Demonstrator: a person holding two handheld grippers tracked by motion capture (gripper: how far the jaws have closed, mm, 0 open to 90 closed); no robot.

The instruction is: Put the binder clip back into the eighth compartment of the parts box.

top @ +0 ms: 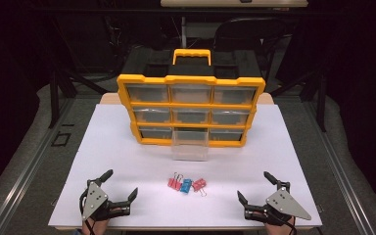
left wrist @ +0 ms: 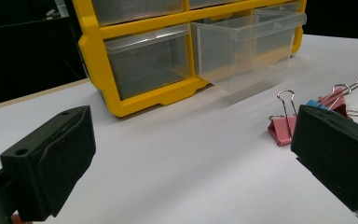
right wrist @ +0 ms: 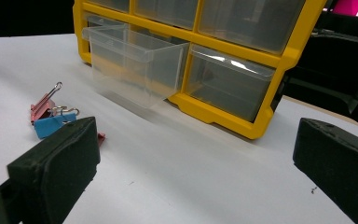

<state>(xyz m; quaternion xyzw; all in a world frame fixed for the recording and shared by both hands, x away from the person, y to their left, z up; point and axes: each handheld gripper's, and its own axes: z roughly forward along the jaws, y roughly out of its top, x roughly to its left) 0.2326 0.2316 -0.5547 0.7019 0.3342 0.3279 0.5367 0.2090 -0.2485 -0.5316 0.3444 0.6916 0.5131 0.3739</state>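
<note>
A yellow organizer (top: 191, 105) with clear drawers stands upright at the back of the white table (top: 127, 161). Its bottom middle drawer (top: 190, 145) is pulled out and looks empty. Two pink binder clips and a blue one (top: 186, 184) lie together in front of it. My left gripper (top: 121, 184) rests open near the front left edge, nothing between its jaws. My right gripper (top: 255, 187) is open at the front right, also empty. From the left gripper view the clips (left wrist: 307, 114) lie to the right, the drawer (left wrist: 247, 46) beyond. From the right gripper view the clips (right wrist: 51, 116) lie to the left.
The organizer's yellow carry handle (top: 192, 55) sticks up at its top. Dark floor and black stands surround the table. Open white surface lies between both grippers and the clips.
</note>
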